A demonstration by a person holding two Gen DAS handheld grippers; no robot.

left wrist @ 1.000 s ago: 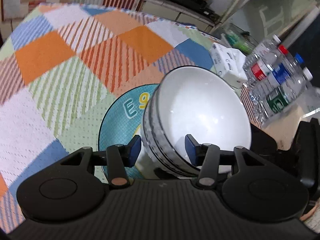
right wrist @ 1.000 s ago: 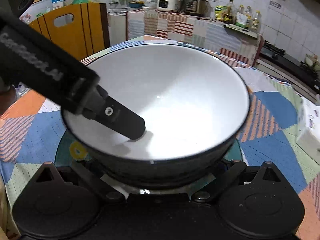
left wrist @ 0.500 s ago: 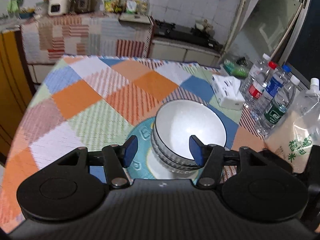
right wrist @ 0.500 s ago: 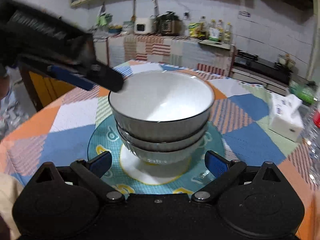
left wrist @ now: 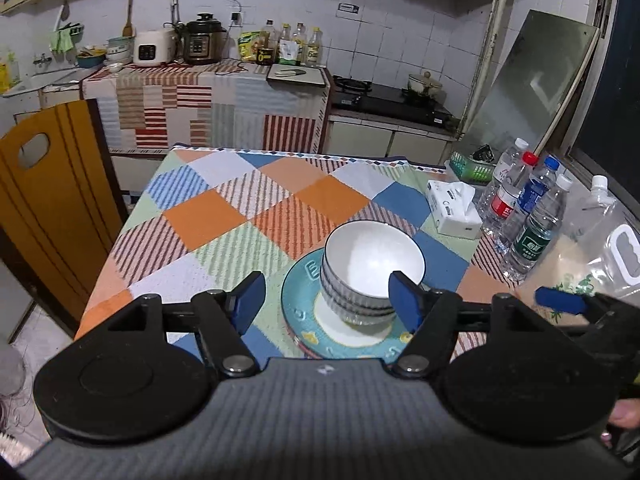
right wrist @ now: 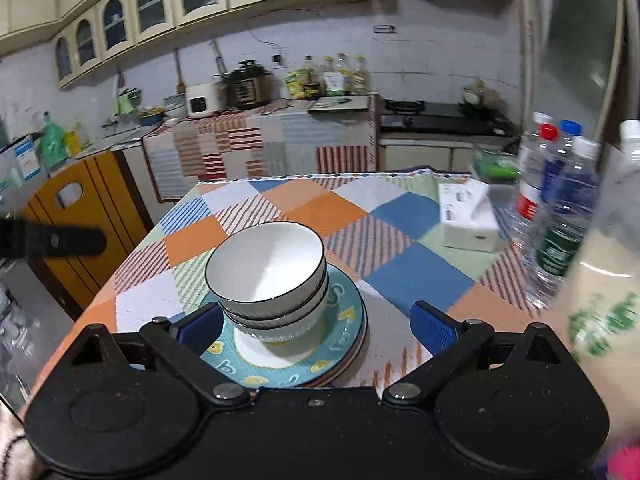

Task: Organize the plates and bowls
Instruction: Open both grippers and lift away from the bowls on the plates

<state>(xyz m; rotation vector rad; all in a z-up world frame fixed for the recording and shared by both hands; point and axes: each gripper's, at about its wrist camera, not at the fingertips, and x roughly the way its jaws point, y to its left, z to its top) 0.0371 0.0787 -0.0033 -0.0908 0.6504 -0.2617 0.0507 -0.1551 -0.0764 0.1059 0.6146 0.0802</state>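
Between the blue pads of the left tongs (left wrist: 326,300), but farther off and below them, sits the bowl stack (left wrist: 370,276): three white bowls nested one in the other. The stack stands upright on the top plate (left wrist: 298,308), a teal one with a white middle, and at least one more plate lies under it. Both rest on the checked cloth (left wrist: 224,216) of the table. The left tongs are released with nothing in them, and their jaws have just been spreading wider. The right tongs (right wrist: 316,326) are wide apart too and carry nothing; from them the bowls sit a bit left of the middle, and the plate edge shows between the pads. Off to the right side of both tongs stand the bottles (left wrist: 528,216) and the tissue box (left wrist: 454,210), well apart from the plates. My guess is that the stacking step is over: bowls are in one pile, plates in another pile below, and neither tongs touch them. Little seems left to do. No other loose bowl or plate shows on the table, so the next move may just be to pull both tongs clear and not bump the stack. If the pile must go somewhere, the tongs would need to grab the plates low at the rim and lift them flat, since the bowls could slide off
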